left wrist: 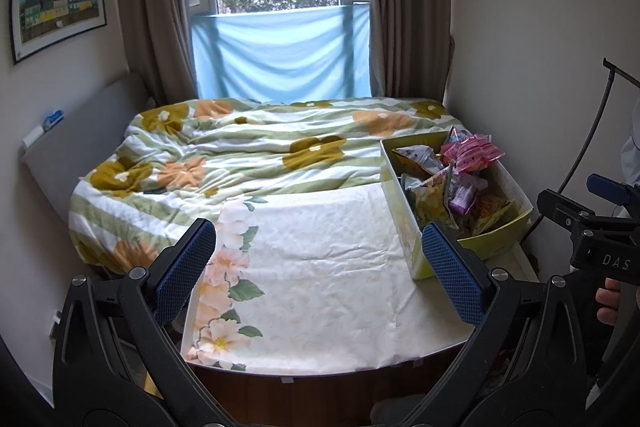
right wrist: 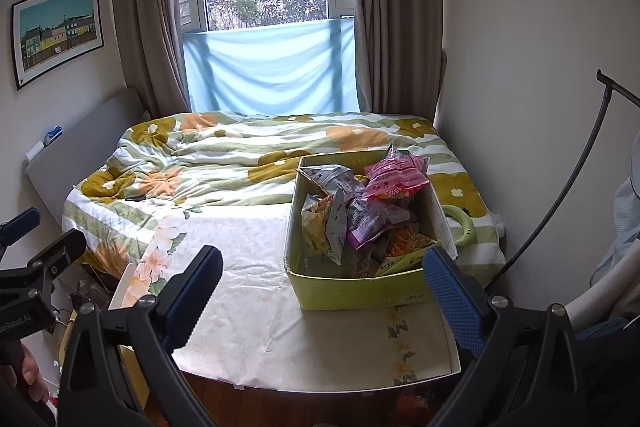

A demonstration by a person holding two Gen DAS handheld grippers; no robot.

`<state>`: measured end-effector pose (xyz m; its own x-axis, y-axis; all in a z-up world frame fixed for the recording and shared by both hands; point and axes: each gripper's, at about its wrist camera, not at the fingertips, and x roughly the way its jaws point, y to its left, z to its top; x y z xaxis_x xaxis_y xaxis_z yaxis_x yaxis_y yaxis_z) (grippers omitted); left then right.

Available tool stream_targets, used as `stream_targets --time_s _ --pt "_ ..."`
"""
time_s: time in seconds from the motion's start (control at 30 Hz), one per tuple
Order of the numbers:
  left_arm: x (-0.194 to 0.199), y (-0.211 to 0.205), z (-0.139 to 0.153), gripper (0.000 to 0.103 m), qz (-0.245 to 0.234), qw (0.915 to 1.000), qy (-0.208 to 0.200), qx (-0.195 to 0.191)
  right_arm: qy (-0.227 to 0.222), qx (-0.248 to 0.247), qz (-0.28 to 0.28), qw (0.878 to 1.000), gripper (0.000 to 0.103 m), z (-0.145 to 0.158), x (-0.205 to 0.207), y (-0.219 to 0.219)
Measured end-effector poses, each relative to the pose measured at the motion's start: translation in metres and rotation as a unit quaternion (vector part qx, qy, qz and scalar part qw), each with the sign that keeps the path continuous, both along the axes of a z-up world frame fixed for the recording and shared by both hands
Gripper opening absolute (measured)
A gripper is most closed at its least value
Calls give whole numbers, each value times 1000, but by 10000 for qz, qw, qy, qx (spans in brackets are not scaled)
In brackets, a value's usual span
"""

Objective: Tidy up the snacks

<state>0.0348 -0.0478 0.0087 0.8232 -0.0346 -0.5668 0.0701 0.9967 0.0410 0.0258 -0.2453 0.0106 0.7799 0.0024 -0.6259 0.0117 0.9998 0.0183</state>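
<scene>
A yellow-green cardboard box (right wrist: 352, 293) stands on a table with a white floral cloth (right wrist: 248, 291), at its right side; it also shows in the left wrist view (left wrist: 404, 223). It holds several snack bags, among them a pink bag (right wrist: 396, 175) on top, a purple bag (right wrist: 366, 227) and a yellow chip bag (right wrist: 324, 227). My left gripper (left wrist: 320, 267) is open and empty above the cloth, left of the box. My right gripper (right wrist: 320, 291) is open and empty in front of the box, above the table's near edge.
A bed with a green, orange and white flowered quilt (left wrist: 248, 147) lies behind the table. A window with brown curtains (left wrist: 160, 7) is beyond it. A light green ring (right wrist: 464, 225) lies on the bed right of the box. A black curved rod (right wrist: 560, 195) stands at the right.
</scene>
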Motion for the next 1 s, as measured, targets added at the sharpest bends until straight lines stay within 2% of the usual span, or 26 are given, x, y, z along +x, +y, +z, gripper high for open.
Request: stream_targets --time_s 0.57,1.0 --pt "4 -1 -3 102 -4 10000 -25 33 9 -14 -20 10000 100 0 1 2" --pt "-1 4 4 102 -8 9999 -119 -98 15 -5 -18 10000 100 0 2 2"
